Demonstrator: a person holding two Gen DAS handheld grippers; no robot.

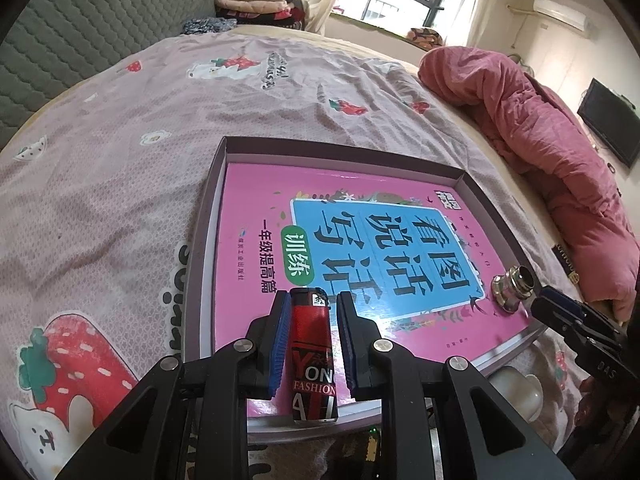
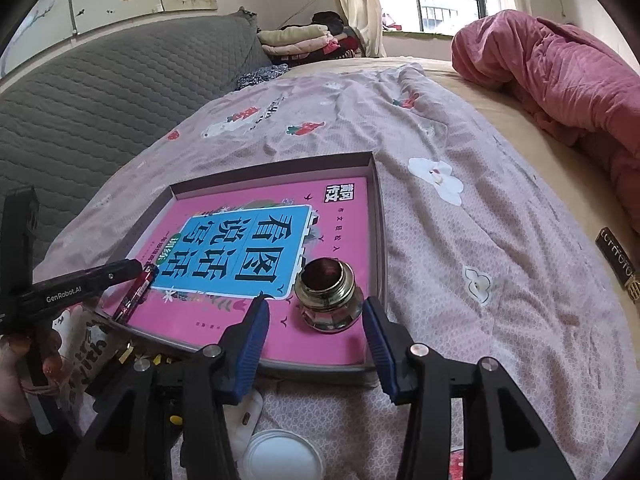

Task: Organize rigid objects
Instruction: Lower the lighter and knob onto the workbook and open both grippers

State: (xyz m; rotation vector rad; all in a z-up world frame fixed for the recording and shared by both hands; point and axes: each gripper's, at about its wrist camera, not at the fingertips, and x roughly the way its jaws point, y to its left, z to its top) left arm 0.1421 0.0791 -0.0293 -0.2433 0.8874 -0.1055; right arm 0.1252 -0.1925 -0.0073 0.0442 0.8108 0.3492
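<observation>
A shallow grey box lies on the bed with a pink book inside it. A red and black lighter lies on the book between the open fingers of my left gripper; the blue pads stand just clear of its sides. The lighter also shows in the right wrist view. A silver metal fitting stands on the book at the box's corner. My right gripper is open, its fingers either side of the fitting and slightly short of it. The box shows there too.
A rolled pink quilt lies along the bed's right side. A white round lid sits on the bedspread below the right gripper. A dark gold-lettered case lies at the right. Folded clothes are stacked at the headboard.
</observation>
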